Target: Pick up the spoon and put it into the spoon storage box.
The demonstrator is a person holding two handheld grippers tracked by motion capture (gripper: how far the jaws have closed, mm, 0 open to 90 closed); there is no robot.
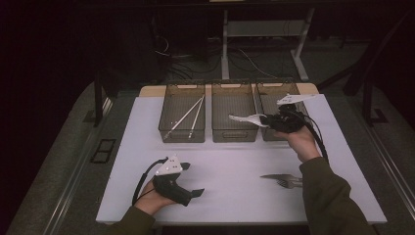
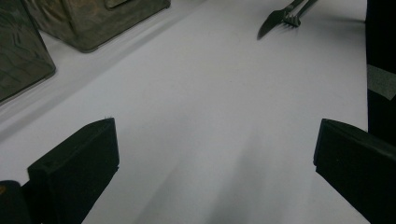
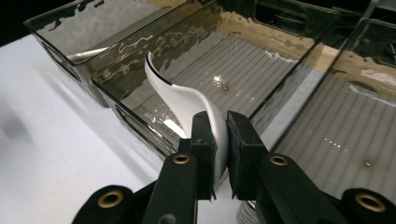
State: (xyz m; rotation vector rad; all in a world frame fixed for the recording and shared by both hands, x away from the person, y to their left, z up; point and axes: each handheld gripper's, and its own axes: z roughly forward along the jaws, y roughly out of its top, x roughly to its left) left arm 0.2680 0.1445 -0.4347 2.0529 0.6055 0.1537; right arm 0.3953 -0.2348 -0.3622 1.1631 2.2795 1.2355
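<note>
My right gripper (image 1: 266,120) (image 3: 222,135) is shut on a white curved spoon (image 1: 244,118) (image 3: 182,98), held by its handle. The spoon's bowl sticks out to the left, above the front part of the middle smoky bin (image 1: 234,134) (image 3: 140,60). That bin has no cutlery in it that I can see. My left gripper (image 1: 194,179) (image 2: 215,154) rests on the white table near the front left, open, with bare tabletop between its jaws.
Three smoky clear bins stand in a row at the back. The left bin (image 1: 181,134) holds white chopsticks (image 1: 188,117); the right bin (image 1: 270,88) sits behind my right hand. A metal knife (image 1: 274,176) (image 2: 273,21) and fork (image 1: 288,183) (image 2: 294,18) lie at the front right.
</note>
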